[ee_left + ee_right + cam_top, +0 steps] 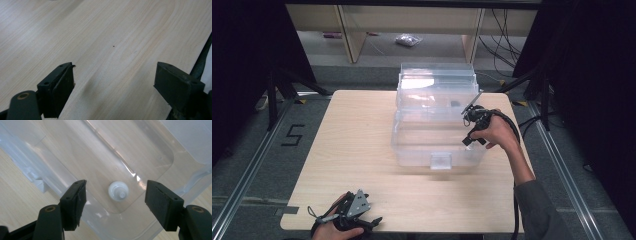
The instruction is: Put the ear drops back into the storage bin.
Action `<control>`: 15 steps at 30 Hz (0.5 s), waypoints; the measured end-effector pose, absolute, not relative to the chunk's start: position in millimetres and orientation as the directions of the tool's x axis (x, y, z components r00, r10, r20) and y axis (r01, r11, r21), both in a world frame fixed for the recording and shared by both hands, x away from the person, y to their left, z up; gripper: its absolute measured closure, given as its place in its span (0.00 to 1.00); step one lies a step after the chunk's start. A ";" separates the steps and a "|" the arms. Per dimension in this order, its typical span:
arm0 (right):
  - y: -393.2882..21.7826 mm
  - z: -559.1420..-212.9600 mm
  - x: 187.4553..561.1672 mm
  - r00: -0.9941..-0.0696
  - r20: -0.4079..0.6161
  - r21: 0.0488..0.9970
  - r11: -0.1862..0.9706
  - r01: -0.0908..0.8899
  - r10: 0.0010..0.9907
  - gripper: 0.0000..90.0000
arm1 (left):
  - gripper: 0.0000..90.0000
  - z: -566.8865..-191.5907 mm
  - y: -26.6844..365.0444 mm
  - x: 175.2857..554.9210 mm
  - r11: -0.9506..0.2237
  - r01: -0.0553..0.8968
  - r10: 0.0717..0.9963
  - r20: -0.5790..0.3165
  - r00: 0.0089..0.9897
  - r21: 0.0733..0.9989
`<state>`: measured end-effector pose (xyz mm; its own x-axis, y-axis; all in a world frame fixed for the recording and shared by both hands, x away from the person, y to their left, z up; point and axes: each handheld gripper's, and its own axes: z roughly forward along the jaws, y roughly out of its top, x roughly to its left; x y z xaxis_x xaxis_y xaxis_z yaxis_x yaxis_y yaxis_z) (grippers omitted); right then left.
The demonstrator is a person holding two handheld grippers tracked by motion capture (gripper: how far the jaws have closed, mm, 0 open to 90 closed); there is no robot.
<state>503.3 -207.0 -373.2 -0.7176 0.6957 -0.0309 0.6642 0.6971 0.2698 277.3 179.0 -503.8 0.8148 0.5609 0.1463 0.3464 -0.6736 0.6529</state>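
Observation:
A clear plastic box point(404, 150) stands in the middle of the wooden table point(352, 150), its lid point(437, 80) tipped up at the back. My right gripper point(469, 142) hangs over the box's near right corner, pointing down. In the right gripper view its jaws point(116, 195) are open, and a small white round cap-like piece point(118, 191) lies on the box floor point(82, 152) below the gap, touching neither pad. My left gripper point(373, 220) rests at the table's near left edge, open over bare wood point(113, 77), with nothing between its fingers point(61, 87).
The box has a latch tab point(440, 161) on its front wall. The table edge point(200, 62) runs just to the right of the left gripper's jaws. Black tripod legs point(277, 90) stand off the table's far left corner, and cables point(502, 35) lie on the floor behind.

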 end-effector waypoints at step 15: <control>-203.2 -364.7 489.1 -0.737 -0.039 0.307 0.710 0.634 0.675 0.36 | 0.17 -506.6 176.8 276.9 -0.637 0.374 0.594 0.120 0.796 0.674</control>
